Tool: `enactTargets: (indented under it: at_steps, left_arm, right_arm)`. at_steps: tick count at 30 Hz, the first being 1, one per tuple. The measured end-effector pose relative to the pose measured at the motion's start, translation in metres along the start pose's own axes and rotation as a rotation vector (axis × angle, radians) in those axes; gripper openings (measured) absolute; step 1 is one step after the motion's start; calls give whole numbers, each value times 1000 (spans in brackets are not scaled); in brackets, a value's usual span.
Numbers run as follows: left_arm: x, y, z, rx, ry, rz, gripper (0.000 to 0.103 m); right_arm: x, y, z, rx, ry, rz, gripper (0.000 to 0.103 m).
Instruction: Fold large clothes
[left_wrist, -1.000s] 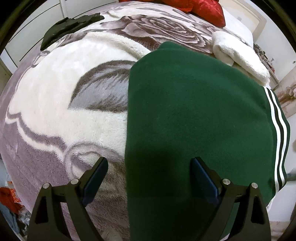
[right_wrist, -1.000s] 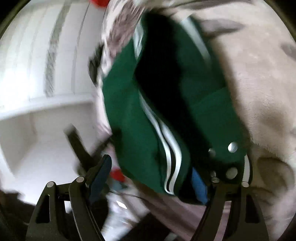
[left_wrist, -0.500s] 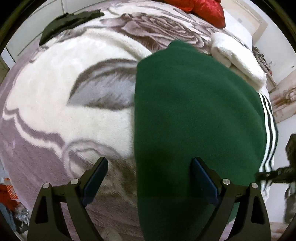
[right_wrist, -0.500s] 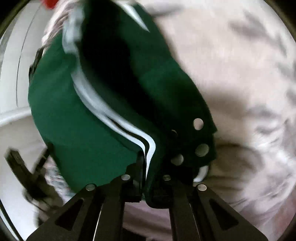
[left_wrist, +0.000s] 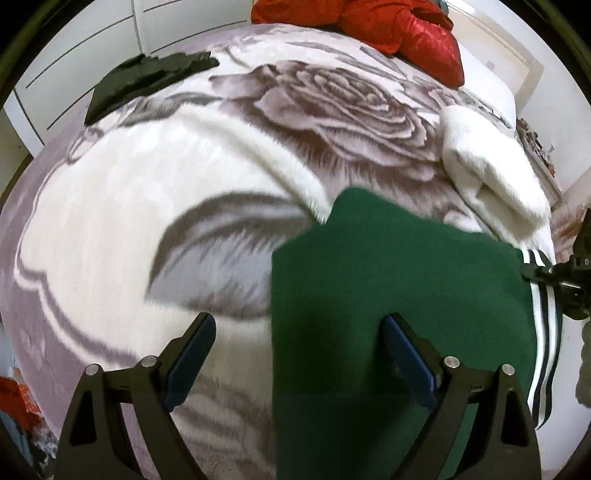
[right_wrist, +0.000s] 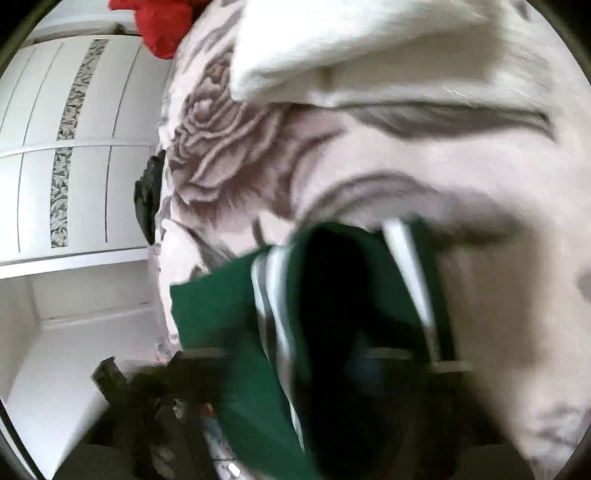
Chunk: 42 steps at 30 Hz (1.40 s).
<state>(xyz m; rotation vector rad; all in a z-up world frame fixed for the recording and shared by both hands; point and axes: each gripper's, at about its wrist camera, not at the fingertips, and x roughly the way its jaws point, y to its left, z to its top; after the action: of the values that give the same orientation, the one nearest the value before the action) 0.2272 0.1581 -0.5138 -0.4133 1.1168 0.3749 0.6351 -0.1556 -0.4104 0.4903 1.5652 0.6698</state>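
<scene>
Where the left wrist view looks down, a bed (left_wrist: 110, 206) fills the frame, covered by a plush blanket printed with a large grey rose (left_wrist: 343, 107). White cupboard doors (left_wrist: 74, 55) stand behind it on the left, a dark garment (left_wrist: 147, 81) lies at the far left edge, red cushions (left_wrist: 391, 26) sit at the head, and a folded white blanket (left_wrist: 491, 173) lies to the right. The green garment (left_wrist: 388, 295), striped white along its right edge, rests on the bed. The left claw (left_wrist: 299, 354) hangs above it, tilted steeply down, jaws wide and empty. At far right, the right claw (left_wrist: 532, 273) pinches the striped edge. Only the blurred right wrist view shows that edge lifted, with its dark underside (right_wrist: 332, 295), and the cupboard's patterned strip (right_wrist: 66, 147).
</scene>
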Motion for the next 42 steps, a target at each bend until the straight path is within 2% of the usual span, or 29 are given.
enactTargets:
  at_steps: [3,4,6,9,11,12,13,15,16,17,18,19,20,23,25,30,33,34,35,36,38,40,42]
  left_arm:
    - [1,0,15,-4,-21,10,94]
    - [3,2,19,-13,-25,9,94]
    - [13,7,29,-37,-21,-11,94]
    - [34,13,38,-79,12,-85,94]
    - [48,13,45,-82,47,-99,95]
    - [53,13,47,-78,57,-92,95]
    - [57,14,48,-67,65,-77,95]
    - [56,18,48,-52,72,-61,95]
    - [53,21,47,-51,69,-59,95]
    - [48,23,45,-51,63,-53,95]
    - [41,24,41,-47,56,-40,95]
    - [37,25,38,-44,53,-29,95]
    - [31,25,33,-41,44,-14,95]
    - [13,28,14,-44,30,30,95]
    - [6,28,-2,-57,45,45,95]
    - [1,31,-38,-79,84,49,95]
    - [-1,29,-40,-75,86,53,95]
    - [-1,29,-41,-75,84,55,95]
    - [-1,28,-42,-71,84,57,95]
    - [-1,27,-43,-66,86,55,95]
    - [-2,26,-42,-62,88,62,95]
    - [-6,24,-41,-43,94,66,95]
    - [-10,24,-41,-44,96,50,95]
  right_arm:
    - [-40,33,-5,-57,-140,-24,3]
    - [-52,36,-5,-42,-175,-20,3]
    - [-63,35,-1,-37,-229,-68,2]
    - [-46,-4,15,73,-196,-126,2]
    - [-22,-26,22,92,-136,-228,2]
    - [-16,-34,25,105,-100,-242,3]
    - [-6,-39,27,112,-46,-227,4]
    - [-9,-42,26,142,2,-163,8]
    - [-14,-41,24,147,24,-141,21]
    - [-25,-39,18,140,38,-124,40]
    - [-35,-38,12,128,36,-121,51]
    - [-46,-37,2,110,32,-116,70]
    - [-57,-38,-12,89,41,-110,79]
    - [-64,-56,-53,38,115,-168,81]
    - [-56,-77,-78,39,168,-171,86]
    - [-8,-122,-121,160,326,54,86]
    - [-3,-110,-132,116,275,40,87]
    - [-3,-105,-136,102,259,5,83]
    - [-3,-102,-139,105,240,-62,58]
    - [-3,-100,-139,125,216,-108,48]
    - [-17,-88,-146,169,149,-133,38]
    - [-36,-72,-153,196,119,-158,33]
    - [-55,-64,-162,251,71,-145,31]
